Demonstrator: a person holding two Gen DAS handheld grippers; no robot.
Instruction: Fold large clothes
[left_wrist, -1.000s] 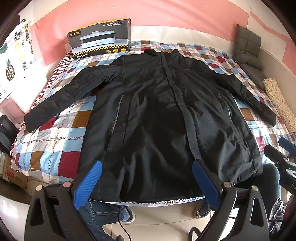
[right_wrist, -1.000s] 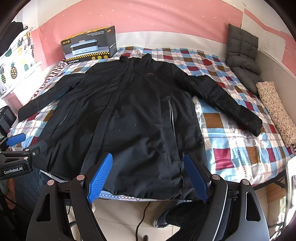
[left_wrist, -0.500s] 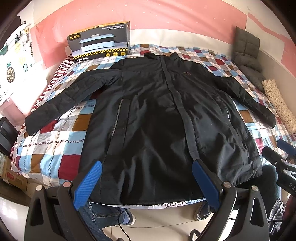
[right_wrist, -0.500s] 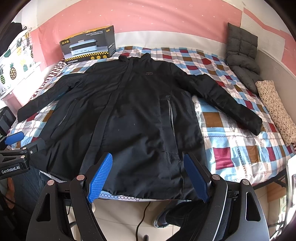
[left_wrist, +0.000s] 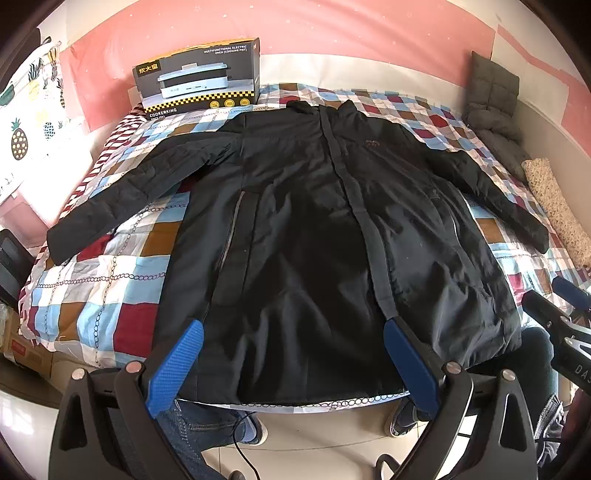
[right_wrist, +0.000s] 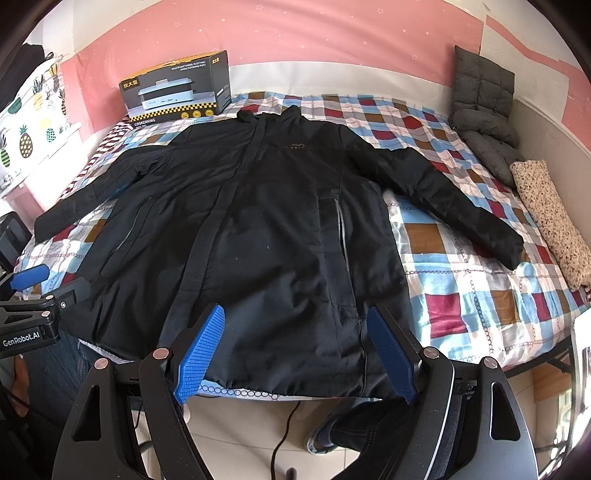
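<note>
The bed (left_wrist: 110, 280), covered in a checked quilt, fills the middle of both views. The coat (left_wrist: 332, 236), black and long, lies flat on it, front up, collar toward the upper centre of the frame and hem at the near bed edge. Both sleeves are spread outward: one sleeve (left_wrist: 140, 195) runs to the left of the left view, the other (right_wrist: 454, 206) to the right of the right view. A box (left_wrist: 199, 88) stands at the upper left, clear of the collar. The left tool (left_wrist: 291, 365) sits at lower centre with its jaws spread wide and nothing between them; the right tool (right_wrist: 295, 350) is likewise wide apart and empty. Neither appears to touch the coat. Judgement: folding has not begun; this is the approach step. The next move calls for gripping a sleeve or side edge and carrying it across the body.
</note>
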